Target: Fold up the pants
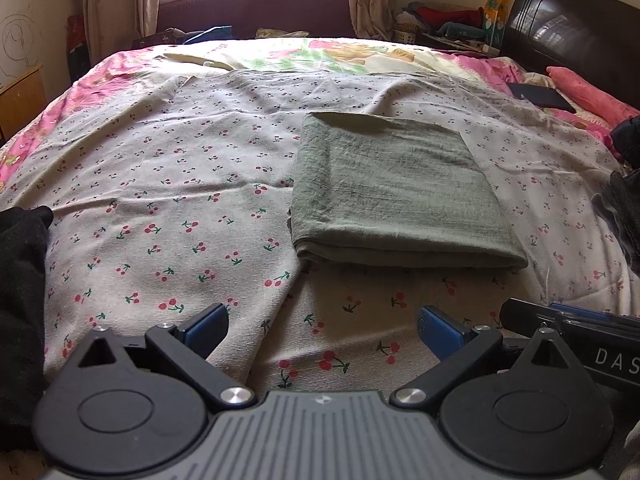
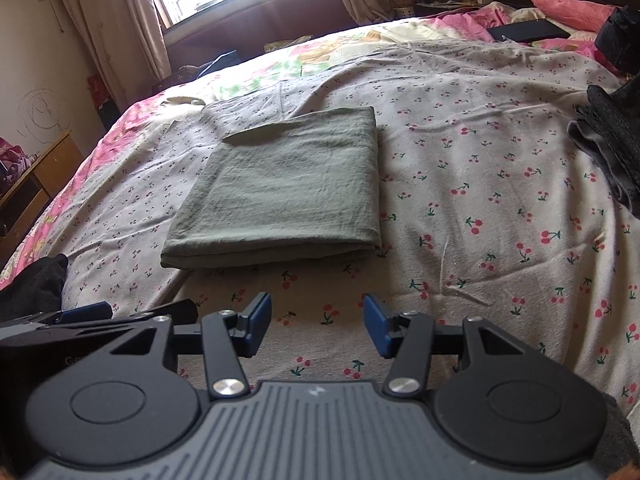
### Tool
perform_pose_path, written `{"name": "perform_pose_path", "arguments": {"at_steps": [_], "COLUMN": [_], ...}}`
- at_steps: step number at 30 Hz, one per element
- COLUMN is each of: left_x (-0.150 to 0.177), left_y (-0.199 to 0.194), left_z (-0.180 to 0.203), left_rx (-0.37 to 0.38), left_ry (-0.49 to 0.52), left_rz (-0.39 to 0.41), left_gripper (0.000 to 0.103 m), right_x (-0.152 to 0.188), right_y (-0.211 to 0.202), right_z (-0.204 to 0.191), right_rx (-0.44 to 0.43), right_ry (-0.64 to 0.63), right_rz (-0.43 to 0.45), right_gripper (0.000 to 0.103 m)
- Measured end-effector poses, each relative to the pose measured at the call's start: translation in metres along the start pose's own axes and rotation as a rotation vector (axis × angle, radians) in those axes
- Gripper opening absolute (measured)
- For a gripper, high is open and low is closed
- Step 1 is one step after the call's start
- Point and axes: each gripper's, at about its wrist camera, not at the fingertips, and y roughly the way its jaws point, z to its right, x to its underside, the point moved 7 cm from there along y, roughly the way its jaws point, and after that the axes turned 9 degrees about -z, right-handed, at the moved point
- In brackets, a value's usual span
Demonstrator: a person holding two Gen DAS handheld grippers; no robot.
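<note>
Both claws are held low over the near edge of the bed point(image 1: 168, 184), the left claw point(image 1: 322, 330) and the right claw point(image 2: 316, 326) spread apart and gripping nothing. On the cherry-print sheet point(image 2: 480, 152) the green pants point(image 1: 396, 196) are laid as a flat, squared packet. Folding is judged finished; nothing appears left except perhaps smoothing.
</note>
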Motion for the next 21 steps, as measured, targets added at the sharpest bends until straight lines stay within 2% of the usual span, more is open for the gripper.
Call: {"name": "perform_pose_path", "arguments": {"at_steps": [7,18,21], "left_x": [0.0007,0.0011,0.0068], "left_y": [0.0014,-0.0040,-0.0065], "left_z": [0.0028,-0.0033,-0.0049], "left_rx": [-0.020,-0.018,0.021], "left_ry": [0.024,0.008,-0.018], "left_rz": [-0.010,-0.012,-0.041], "left_gripper": [0.103,0.103,0.103], "right_x": [0.0000,0.0029,0.0075], "right_y": [0.0012,-0.0028,-0.0073], "right_z": [-0.0001,0.0017,0.0030], "right_rx": [0.001,0.004,0.003], "right_ry": [-0.001,0.018,0.027], "right_rz": [-0.006,-0.018,-0.023], "right_gripper": [0.052,0.053,0.053]}}
